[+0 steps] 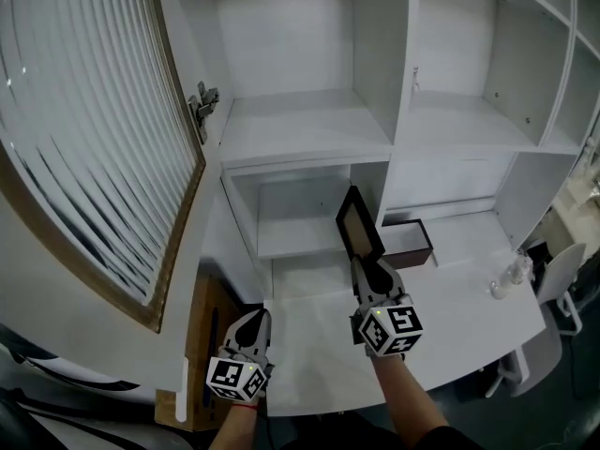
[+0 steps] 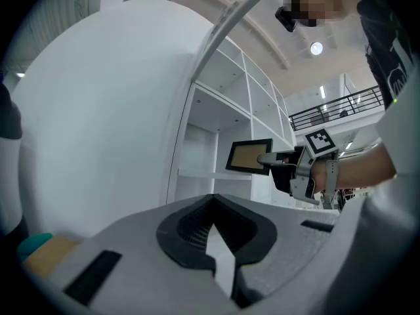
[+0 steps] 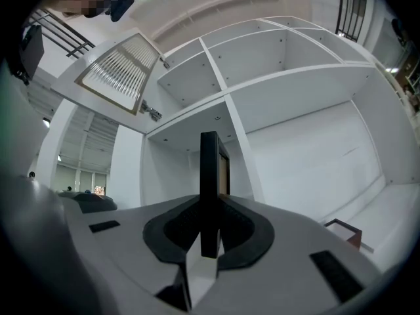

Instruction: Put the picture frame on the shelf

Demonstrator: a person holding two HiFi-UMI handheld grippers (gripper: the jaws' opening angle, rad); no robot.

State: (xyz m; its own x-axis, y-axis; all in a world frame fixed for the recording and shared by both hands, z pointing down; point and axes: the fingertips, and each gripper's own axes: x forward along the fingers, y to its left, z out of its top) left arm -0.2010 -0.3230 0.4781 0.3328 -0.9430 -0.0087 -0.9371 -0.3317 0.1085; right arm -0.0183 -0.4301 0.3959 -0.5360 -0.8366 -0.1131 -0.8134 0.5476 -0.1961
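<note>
Now right gripper (image 1: 362, 262) clamps picture frame (image 1: 359, 221) by lower edge, frame edge-on between jaws, raised in front of white shelf (image 1: 300, 131) unit, not resting on any board. Left gripper (image 1: 251, 319) low at left, jaws together, nothing between. To do well: pick open compartment, bring frame in upright, clear of divider and small brown box (image 1: 411, 242), seat bottom edge flat on board before releasing. No brand or readable writing; only square markers on 2 gripper cubes.
</note>
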